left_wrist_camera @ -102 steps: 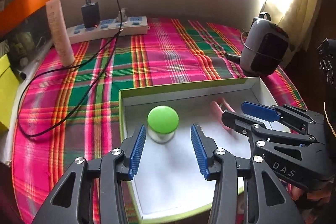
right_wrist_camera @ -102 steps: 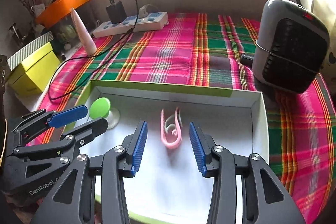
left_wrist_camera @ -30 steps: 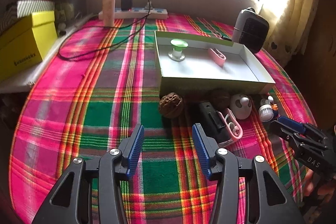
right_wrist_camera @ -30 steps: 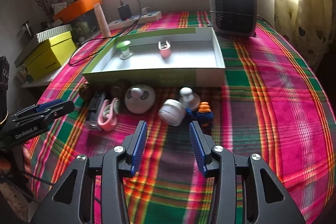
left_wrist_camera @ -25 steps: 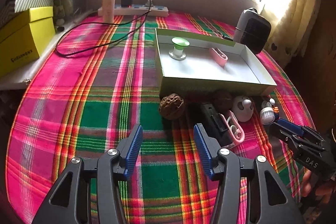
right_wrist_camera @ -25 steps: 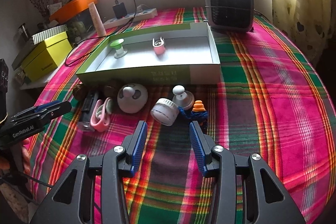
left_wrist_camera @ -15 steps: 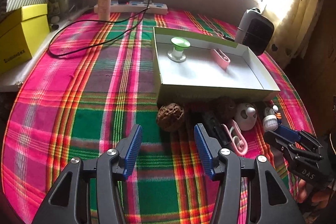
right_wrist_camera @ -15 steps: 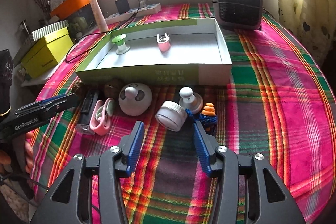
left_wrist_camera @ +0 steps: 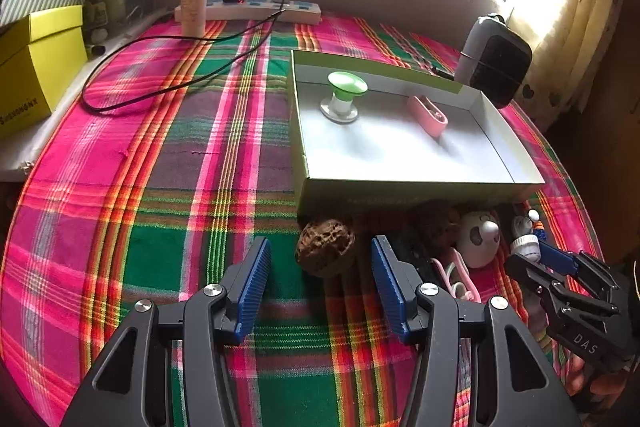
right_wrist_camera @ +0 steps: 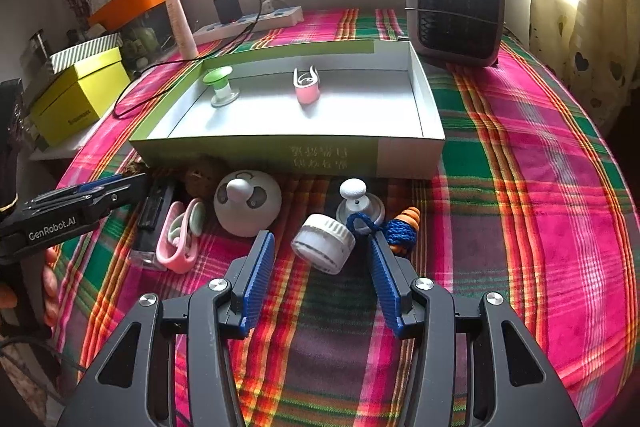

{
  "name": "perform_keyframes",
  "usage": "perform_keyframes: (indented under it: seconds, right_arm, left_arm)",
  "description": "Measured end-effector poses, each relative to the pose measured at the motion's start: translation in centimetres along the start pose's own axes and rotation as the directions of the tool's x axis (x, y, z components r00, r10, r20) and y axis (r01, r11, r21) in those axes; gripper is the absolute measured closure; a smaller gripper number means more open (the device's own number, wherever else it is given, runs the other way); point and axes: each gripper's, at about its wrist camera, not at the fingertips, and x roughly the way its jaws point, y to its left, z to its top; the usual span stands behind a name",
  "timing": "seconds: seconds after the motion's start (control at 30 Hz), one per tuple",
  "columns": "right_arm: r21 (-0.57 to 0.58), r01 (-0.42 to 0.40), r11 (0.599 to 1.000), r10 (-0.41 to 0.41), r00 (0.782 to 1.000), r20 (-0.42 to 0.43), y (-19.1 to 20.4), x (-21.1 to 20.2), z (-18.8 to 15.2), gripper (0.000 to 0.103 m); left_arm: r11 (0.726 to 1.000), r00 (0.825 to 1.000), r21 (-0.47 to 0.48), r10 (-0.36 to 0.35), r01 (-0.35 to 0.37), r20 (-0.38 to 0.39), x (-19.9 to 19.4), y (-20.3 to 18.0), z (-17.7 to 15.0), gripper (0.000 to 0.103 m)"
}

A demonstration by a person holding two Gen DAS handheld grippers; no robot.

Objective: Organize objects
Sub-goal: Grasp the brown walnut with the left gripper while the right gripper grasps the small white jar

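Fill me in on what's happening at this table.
A person is sorting small items into the shallow box, one tool per hand. A green-topped knob and a pink clip already sit inside. The left tool is open around a walnut; the right tool is open around a white cap.

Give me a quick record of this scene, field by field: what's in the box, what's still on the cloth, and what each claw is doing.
surface: plaid cloth
box: open, on the cloth
in box: green knob; pink clip
in front of box: walnut, panda toy, white cap, white knob, second pink clip, black item, blue-orange toy
left claw: open, empty, walnut just ahead of it
right claw: open, empty, white cap just ahead of it
behind box: heater, power strip
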Motion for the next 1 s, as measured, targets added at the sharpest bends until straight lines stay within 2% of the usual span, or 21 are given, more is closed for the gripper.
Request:
perform_keyframes:
  seconds: [0.3,0.37,0.5,0.73,1.0]
  right_arm:
    - [-0.005,-0.002,1.0,0.002,1.0,0.002,0.07,0.09,0.04,0.054]
    - [-0.005,0.0,1.0,0.0,1.0,0.003,0.06,0.09,0.05,0.058]
    - [-0.002,-0.001,1.0,0.001,1.0,0.003,0.06,0.06,0.03,0.066]
    - [-0.008,0.0,1.0,0.0,1.0,0.004,0.14,0.04,0.06,0.07]
    - [-0.012,-0.011,1.0,0.011,1.0,0.007,0.15,-0.17,-0.05,0.07]
  left_arm:
    - [1.0,1.0,0.013,0.017,-0.017,0.005,0.27,-0.24,0.29,0.053]
    - [1.0,1.0,0.01,0.018,-0.018,0.007,0.29,-0.26,0.29,0.054]
    - [1.0,1.0,0.008,0.026,-0.026,0.009,0.3,-0.23,0.21,0.063]
    - [1.0,1.0,0.005,0.019,-0.019,0.009,0.19,-0.16,0.09,0.072]
    - [1.0,1.0,0.003,0.017,-0.017,0.01,0.14,-0.14,0.05,0.073]
